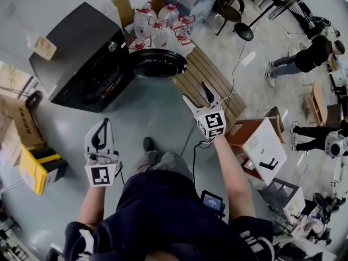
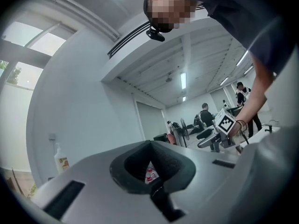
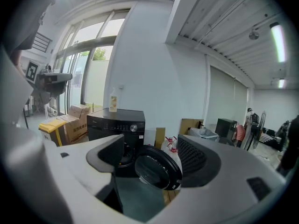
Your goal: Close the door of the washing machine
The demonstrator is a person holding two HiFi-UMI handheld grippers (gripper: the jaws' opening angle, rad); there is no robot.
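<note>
We are only at the approach: the door (image 1: pixel 159 63) of the washing machine (image 1: pixel 87 58) hangs wide open, well apart from our right gripper (image 1: pixel 197 93), spread and empty, and our left gripper (image 1: pixel 102 125), pressed together on nothing, so next we reach in and push it shut.

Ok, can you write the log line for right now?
door: open | left claw: shut, empty | right claw: open, facing door | touching door: no
</note>
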